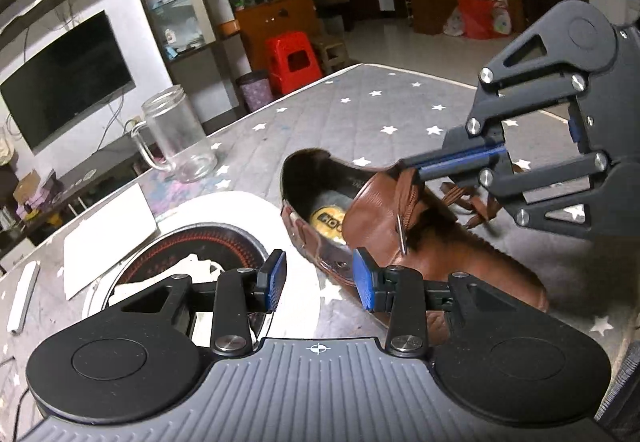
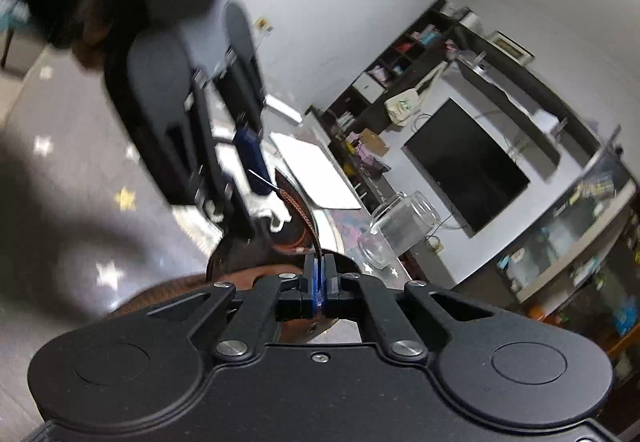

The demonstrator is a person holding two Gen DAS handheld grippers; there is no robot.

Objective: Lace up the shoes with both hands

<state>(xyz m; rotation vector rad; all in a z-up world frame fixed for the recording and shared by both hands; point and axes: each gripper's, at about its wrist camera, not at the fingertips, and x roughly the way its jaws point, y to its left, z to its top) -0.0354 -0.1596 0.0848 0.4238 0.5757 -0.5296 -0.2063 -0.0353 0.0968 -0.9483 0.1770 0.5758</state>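
Brown leather shoe point(image 1: 420, 242); brown lace point(image 1: 406, 198)

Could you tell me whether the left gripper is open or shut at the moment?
Open: the left gripper shows a clear gap between its blue fingers, with nothing held.
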